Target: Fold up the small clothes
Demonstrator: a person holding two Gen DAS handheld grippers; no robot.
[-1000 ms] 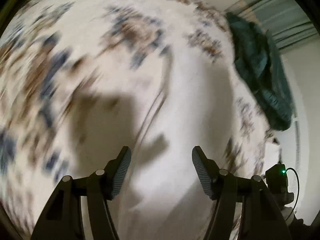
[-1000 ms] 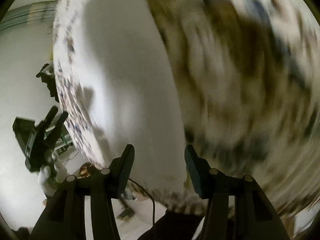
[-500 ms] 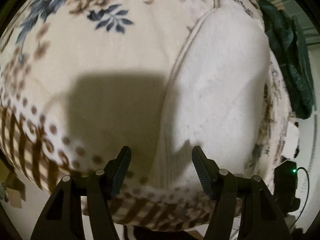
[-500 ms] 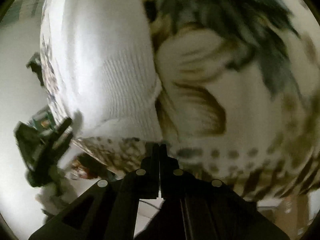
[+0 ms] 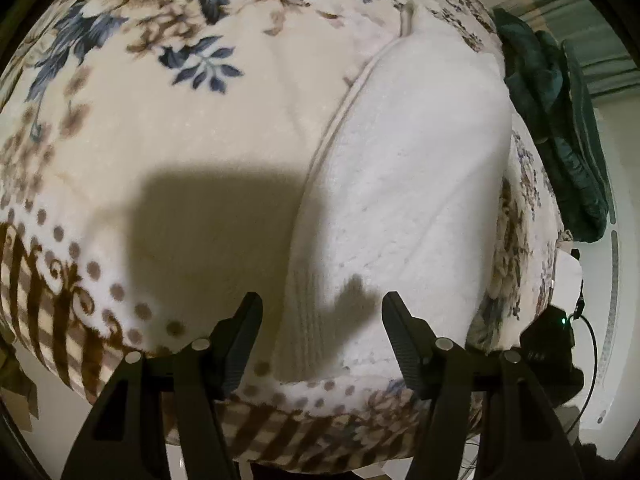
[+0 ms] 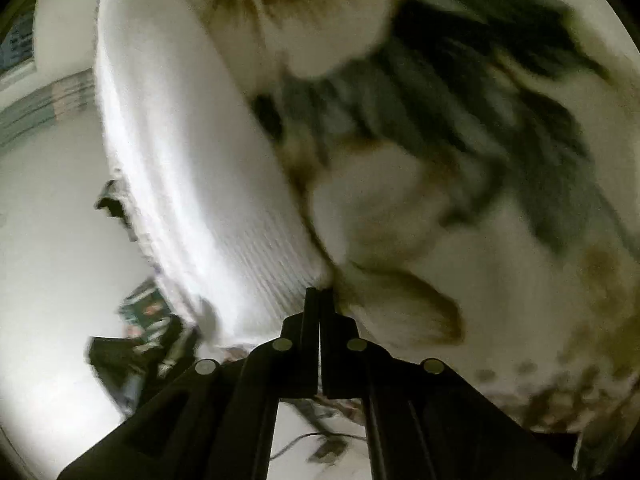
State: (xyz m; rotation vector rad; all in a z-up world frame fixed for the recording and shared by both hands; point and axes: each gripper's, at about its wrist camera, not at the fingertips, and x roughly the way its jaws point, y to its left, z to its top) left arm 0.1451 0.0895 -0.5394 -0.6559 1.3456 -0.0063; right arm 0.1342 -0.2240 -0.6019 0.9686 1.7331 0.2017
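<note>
A white knitted garment (image 5: 400, 184) lies flat on a floral blanket (image 5: 180, 128), its ribbed hem toward me. My left gripper (image 5: 322, 344) is open, its fingers on either side of the near left corner of the hem, just above it. In the right wrist view the same white garment (image 6: 192, 184) runs along the left, blurred. My right gripper (image 6: 319, 300) has its jaws together at the near ribbed corner of the garment; whether cloth sits between the tips is not visible.
A dark green garment (image 5: 560, 120) lies heaped at the far right edge of the blanket. The blanket's striped border (image 5: 280, 428) drops off close below my left gripper. A black device with a green light (image 5: 552, 344) and cable sits at right.
Both views steadied from blur as the grippers came down to the garment's near hem. The right gripper went from open to closed half a second ago and has moved closer to the corner.
</note>
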